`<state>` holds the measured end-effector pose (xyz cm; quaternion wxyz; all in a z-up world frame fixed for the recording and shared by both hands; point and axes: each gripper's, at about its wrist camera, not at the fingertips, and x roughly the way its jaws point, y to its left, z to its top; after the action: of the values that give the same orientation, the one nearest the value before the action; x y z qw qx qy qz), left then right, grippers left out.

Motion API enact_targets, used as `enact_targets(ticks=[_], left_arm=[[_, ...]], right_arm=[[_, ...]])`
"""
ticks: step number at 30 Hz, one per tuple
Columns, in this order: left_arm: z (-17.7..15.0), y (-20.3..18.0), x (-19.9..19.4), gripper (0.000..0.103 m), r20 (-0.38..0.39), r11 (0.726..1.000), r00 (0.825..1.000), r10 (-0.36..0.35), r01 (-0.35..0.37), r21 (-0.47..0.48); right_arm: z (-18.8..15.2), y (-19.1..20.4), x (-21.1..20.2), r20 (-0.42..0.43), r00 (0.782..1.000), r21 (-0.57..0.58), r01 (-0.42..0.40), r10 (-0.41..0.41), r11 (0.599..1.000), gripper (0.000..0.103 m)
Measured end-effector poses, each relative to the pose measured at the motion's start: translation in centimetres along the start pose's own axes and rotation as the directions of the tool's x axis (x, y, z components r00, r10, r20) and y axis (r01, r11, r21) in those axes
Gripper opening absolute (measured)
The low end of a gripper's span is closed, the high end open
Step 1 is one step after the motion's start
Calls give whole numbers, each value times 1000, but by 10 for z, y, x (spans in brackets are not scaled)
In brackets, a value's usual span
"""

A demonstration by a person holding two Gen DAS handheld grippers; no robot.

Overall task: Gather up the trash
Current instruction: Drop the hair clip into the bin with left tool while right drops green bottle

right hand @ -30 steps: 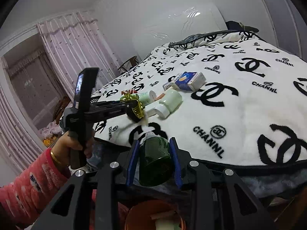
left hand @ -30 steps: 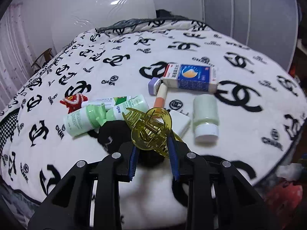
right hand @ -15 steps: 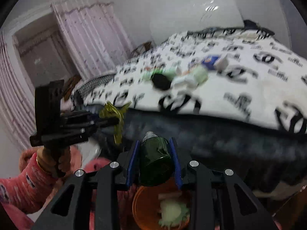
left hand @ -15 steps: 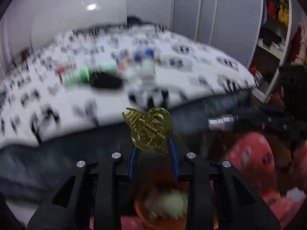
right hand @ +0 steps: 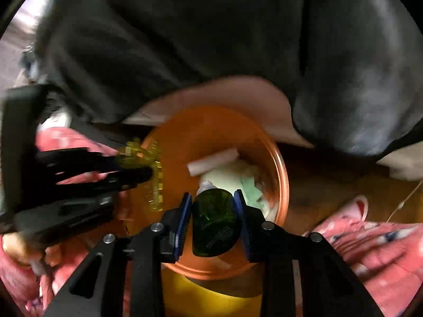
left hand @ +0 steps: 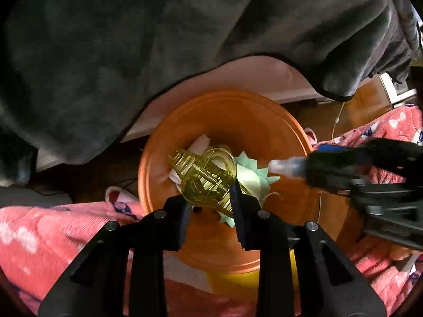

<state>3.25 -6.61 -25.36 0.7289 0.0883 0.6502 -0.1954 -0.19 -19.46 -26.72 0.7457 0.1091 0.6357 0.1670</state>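
Hair clip [left hand: 205, 178], green bottle [right hand: 213, 220] now over orange bin [left hand: 264, 121].

The orange bin [left hand: 264, 121] opens upward, its mouth partly filled by white and pale green paper scraps [left hand: 251, 177]. A dark grey blanket [left hand: 158, 39] overhangs the far rim. Above the opening, the left gripper [left hand: 211, 206] with its yellow hair claw [left hand: 206, 179] and the right gripper [right hand: 212, 219] with its green bottle [right hand: 214, 222] crowd side by side, near each other. Pink-clad legs [left hand: 53, 222] flank the bin.
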Motion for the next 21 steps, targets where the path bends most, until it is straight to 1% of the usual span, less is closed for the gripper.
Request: enact_targets(ticks=[1, 2, 3, 4, 7, 10, 16, 21], left_arm=[[1, -1, 2, 39, -1, 1000, 1000, 17, -17, 3], [1, -2, 3, 46, -1, 1000, 1000, 24, -24, 2], [1, 0, 4, 57, 3, 999, 999, 32, -32, -6], [1, 1, 2, 61, 11, 999, 999, 33, -33, -14], [-3, 6, 1, 62, 21, 999, 1000, 17, -16, -45], [-3, 13, 2, 63, 20, 997, 1000, 8, -6, -71], [-8, 15, 1, 63, 41, 997, 999, 12, -8, -77], [-13, 14, -6, 63, 77, 997, 997, 6, 0, -75]], right_arm=[[1, -6, 7, -18, 1000, 28, 3, -2, 1000, 49], [2, -10, 7, -9, 1000, 47, 9, -9, 999, 63], [4, -12, 5, 3, 1000, 56, 17, -18, 998, 64], [4, -15, 3, 15, 1000, 68, 21, -22, 997, 64], [4, -25, -1, 25, 1000, 118, 10, -13, 993, 65], [5, -30, -3, 27, 1000, 137, 3, -7, 991, 65], [4, -34, -8, 63, 998, 154, -5, -5, 988, 67], [2, -34, -17, 97, 995, 160, -12, -4, 987, 68]])
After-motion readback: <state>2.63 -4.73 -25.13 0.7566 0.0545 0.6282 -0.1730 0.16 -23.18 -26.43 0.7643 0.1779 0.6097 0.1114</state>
